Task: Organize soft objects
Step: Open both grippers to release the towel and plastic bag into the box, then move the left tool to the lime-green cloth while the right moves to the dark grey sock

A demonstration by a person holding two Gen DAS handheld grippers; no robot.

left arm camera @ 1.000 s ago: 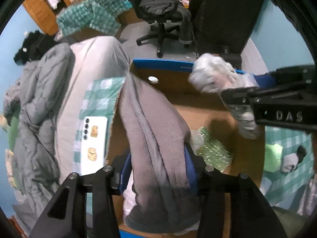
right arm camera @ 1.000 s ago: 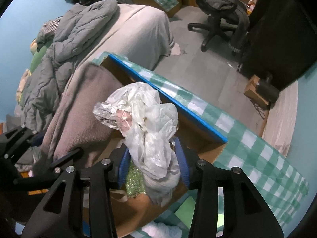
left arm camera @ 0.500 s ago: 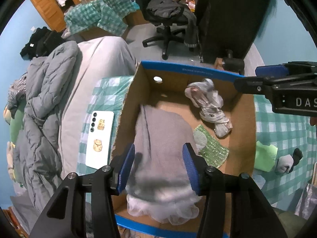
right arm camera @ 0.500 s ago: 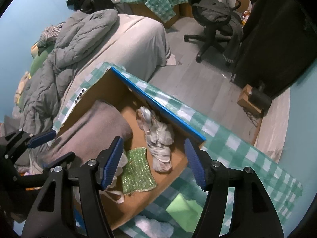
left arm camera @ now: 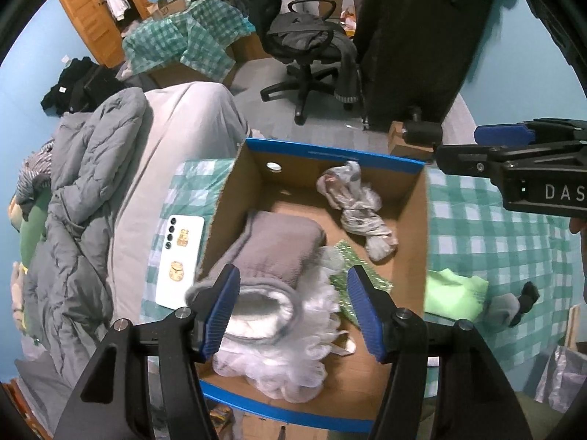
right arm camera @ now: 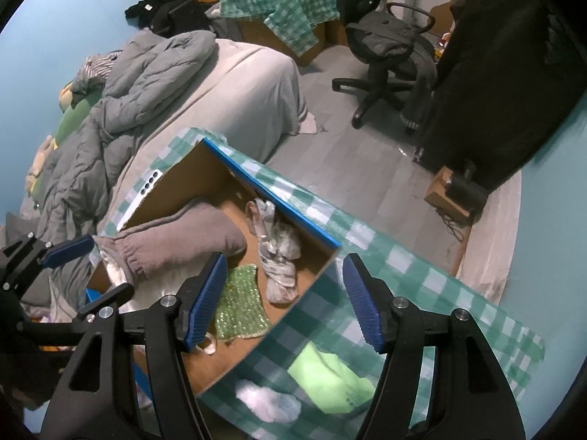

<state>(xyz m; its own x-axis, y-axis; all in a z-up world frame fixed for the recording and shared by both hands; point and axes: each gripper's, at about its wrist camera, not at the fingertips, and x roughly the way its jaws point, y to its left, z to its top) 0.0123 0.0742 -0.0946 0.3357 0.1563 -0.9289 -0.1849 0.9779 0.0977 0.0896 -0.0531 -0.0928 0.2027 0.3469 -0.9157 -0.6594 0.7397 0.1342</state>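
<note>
Left gripper [left arm camera: 293,310]: jaws wide, empty, above the near end of the box.
Right gripper [right arm camera: 284,299]: jaws wide, empty, over the box's right wall.
Cardboard box [left arm camera: 416,234]: on the checked worktop [left arm camera: 488,227].
Inside: grey fleece [left arm camera: 275,242] on white ruffle; crumpled plastic bag [left arm camera: 361,212] farther right; green bubble wrap [right arm camera: 240,302] between.
Outside: green cloth [right arm camera: 330,377], right.
Phone [left arm camera: 180,258]: left of box.

One open brown cardboard box with blue edges [left arm camera: 414,220] holds four soft things: one folded grey fleece blanket [left arm camera: 279,245], one frilly white gauze piece [left arm camera: 290,352], one crumpled white plastic bag [left arm camera: 357,205] and one green sequinned pad [right arm camera: 240,302]. Outside the box on the green checked cloth lie one lime-green folded cloth [right arm camera: 330,381], one fluffy white tuft [right arm camera: 268,401] and one white phone [left arm camera: 179,260]. Further off stand one bed with one grey quilt [right arm camera: 121,110] and one black office chair [left arm camera: 304,51].
</note>
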